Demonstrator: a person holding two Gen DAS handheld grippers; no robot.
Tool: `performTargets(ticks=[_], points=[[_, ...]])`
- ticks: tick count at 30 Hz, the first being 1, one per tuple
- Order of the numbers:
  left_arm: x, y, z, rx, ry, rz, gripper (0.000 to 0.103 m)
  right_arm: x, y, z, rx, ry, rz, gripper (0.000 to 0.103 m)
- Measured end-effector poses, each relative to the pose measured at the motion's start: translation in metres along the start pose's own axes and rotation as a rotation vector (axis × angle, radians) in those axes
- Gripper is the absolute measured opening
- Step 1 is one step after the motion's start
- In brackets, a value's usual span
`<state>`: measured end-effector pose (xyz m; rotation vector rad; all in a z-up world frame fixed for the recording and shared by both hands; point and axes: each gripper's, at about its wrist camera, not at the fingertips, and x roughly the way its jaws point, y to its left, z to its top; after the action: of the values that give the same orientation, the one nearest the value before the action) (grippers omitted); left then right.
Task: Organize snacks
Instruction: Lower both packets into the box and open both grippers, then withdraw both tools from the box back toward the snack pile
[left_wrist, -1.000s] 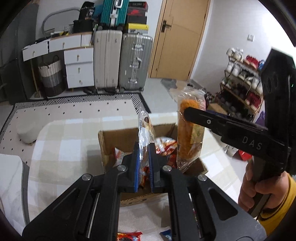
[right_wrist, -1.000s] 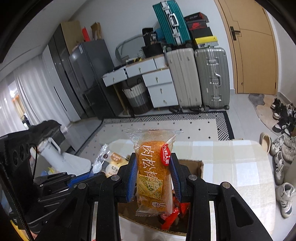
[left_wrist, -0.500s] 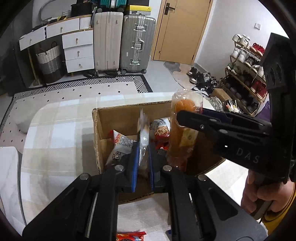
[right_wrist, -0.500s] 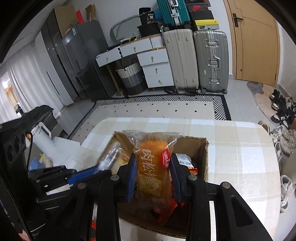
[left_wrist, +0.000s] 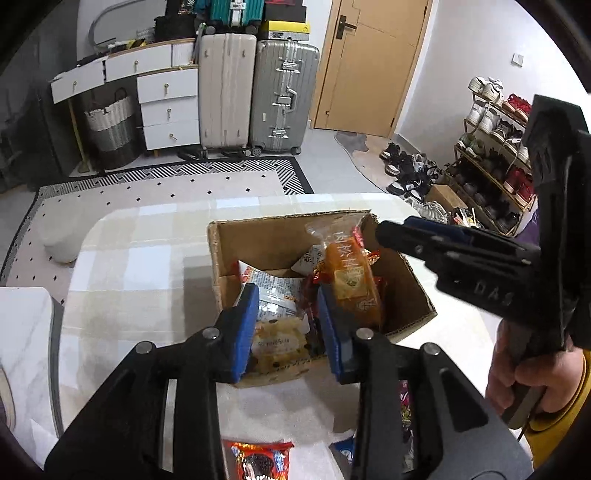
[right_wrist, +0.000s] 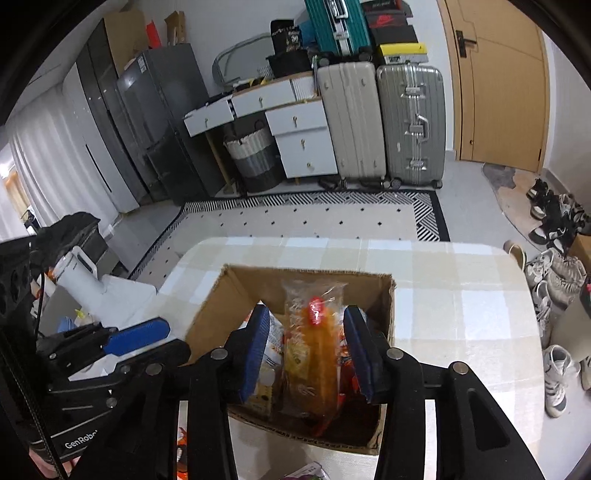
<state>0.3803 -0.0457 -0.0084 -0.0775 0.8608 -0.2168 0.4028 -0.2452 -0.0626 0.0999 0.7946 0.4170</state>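
Box (left_wrist: 280, 236) holds several snacks, both tools (left_wrist: 288, 328) (right_wrist: 306, 347) spread above it, packets (left_wrist: 258, 459) at 6 o'clock on bench (left_wrist: 140, 266) remain.

Black fingers (left_wrist: 243, 325) with blue pads, silver screws, yellow sleeve (left_wrist: 554, 424).

A home: suitcases (right_wrist: 380, 122), shoe rack (left_wrist: 495, 155), white drawers (right_wrist: 295, 136), rug (right_wrist: 314, 218).
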Motion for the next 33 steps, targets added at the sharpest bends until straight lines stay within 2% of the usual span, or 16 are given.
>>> performTargets(ticks=[2,4,8,12,14,16,18,21,25,26,28,31,33], points=[[-0.018,0.001,-0.002,-0.003,-0.014,-0.001,0.034,-0.011,0.001,0.000,0.008,-0.015,0.010,0.043],[-0.034,-0.001,-0.007,-0.006,-0.027,0.012,0.053,-0.026,0.005,-0.001,0.013,-0.039,0.021,0.043],[-0.075,-0.005,-0.019,-0.013,-0.064,0.008,0.061,-0.063,0.015,-0.004,-0.001,-0.099,0.032,0.049],[-0.116,-0.010,-0.032,-0.029,-0.119,0.012,0.077,-0.112,0.031,-0.013,-0.030,-0.179,0.041,0.050],[-0.141,-0.018,-0.040,-0.014,-0.146,0.030,0.078,-0.139,0.041,-0.020,-0.047,-0.221,0.048,0.054],[-0.162,-0.026,-0.047,0.013,-0.170,0.052,0.078,-0.162,0.051,-0.030,-0.068,-0.253,0.052,0.063],[-0.188,-0.037,-0.055,0.039,-0.205,0.085,0.079,-0.185,0.062,-0.037,-0.096,-0.282,0.046,0.064],[-0.231,-0.051,-0.067,0.057,-0.250,0.095,0.083,-0.220,0.075,-0.045,-0.118,-0.316,0.057,0.064],[-0.290,-0.066,-0.088,0.067,-0.326,0.100,0.088,-0.270,0.093,-0.064,-0.135,-0.381,0.069,0.087],[-0.308,-0.071,-0.095,0.070,-0.349,0.100,0.089,-0.282,0.098,-0.070,-0.144,-0.402,0.070,0.088],[-0.334,-0.078,-0.105,0.074,-0.376,0.096,0.101,-0.309,0.110,-0.082,-0.169,-0.439,0.073,0.091],[-0.382,-0.087,-0.131,0.079,-0.451,0.092,0.102,-0.347,0.124,-0.103,-0.179,-0.500,0.068,0.101],[-0.408,-0.092,-0.145,0.086,-0.480,0.099,0.102,-0.369,0.131,-0.120,-0.179,-0.537,0.077,0.102]])
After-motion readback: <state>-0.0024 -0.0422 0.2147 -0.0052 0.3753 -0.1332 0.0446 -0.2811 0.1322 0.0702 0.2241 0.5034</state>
